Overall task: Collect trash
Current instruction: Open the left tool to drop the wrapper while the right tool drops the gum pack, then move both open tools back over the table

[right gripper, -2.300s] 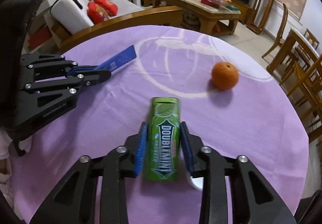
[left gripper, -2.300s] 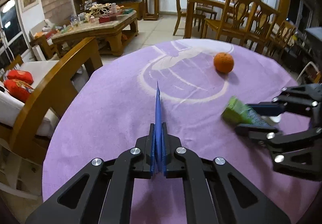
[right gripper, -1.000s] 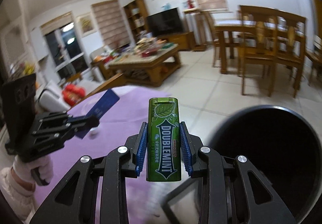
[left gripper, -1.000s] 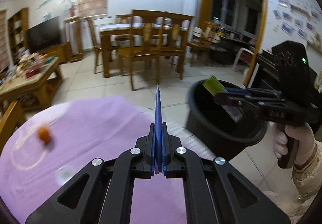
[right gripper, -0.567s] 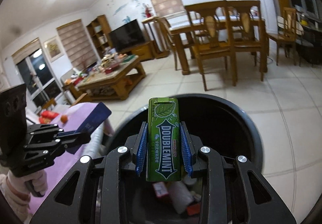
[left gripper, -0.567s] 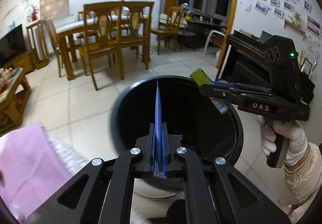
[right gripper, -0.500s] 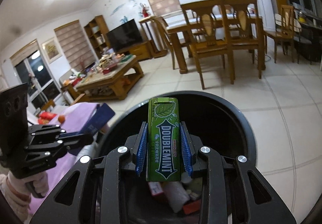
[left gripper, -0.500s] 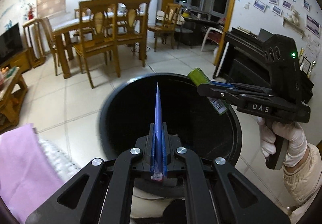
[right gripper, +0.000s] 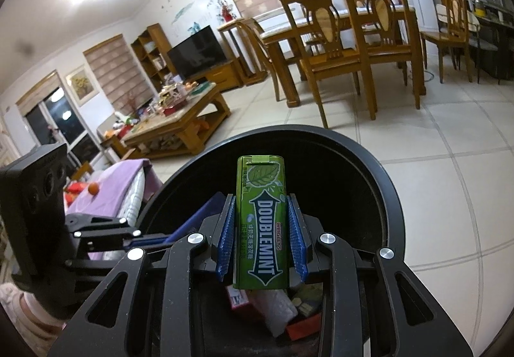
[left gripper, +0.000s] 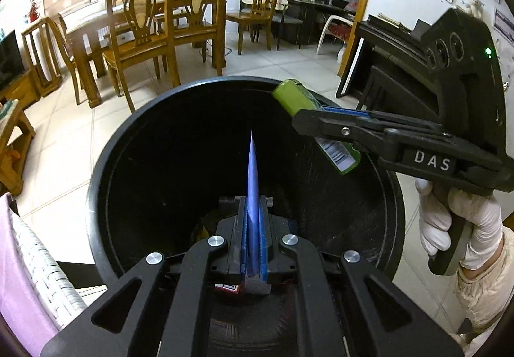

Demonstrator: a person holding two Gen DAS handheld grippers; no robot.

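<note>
My left gripper (left gripper: 253,222) is shut on a flat blue wrapper (left gripper: 252,170), seen edge-on, held over the open mouth of a black trash bin (left gripper: 135,119). My right gripper (right gripper: 261,244) is shut on a green Doublemint gum pack (right gripper: 261,222), also over the bin (right gripper: 369,164). In the left wrist view the right gripper (left gripper: 324,129) holds the green pack (left gripper: 295,97) above the bin's far right rim. In the right wrist view the left gripper (right gripper: 151,239) reaches in from the left with the blue wrapper (right gripper: 199,215).
Trash lies in the bin's bottom (right gripper: 289,312). The purple-clothed table (right gripper: 106,187) with an orange (right gripper: 93,188) is at the left. A white wicker chair (left gripper: 41,264) stands beside the bin. Wooden dining chairs (left gripper: 144,29) and tiled floor (right gripper: 449,138) lie beyond.
Both grippers swung away from the purple table with their items and came over the black bin. In the last half second they moved slightly closer and lower over it.
</note>
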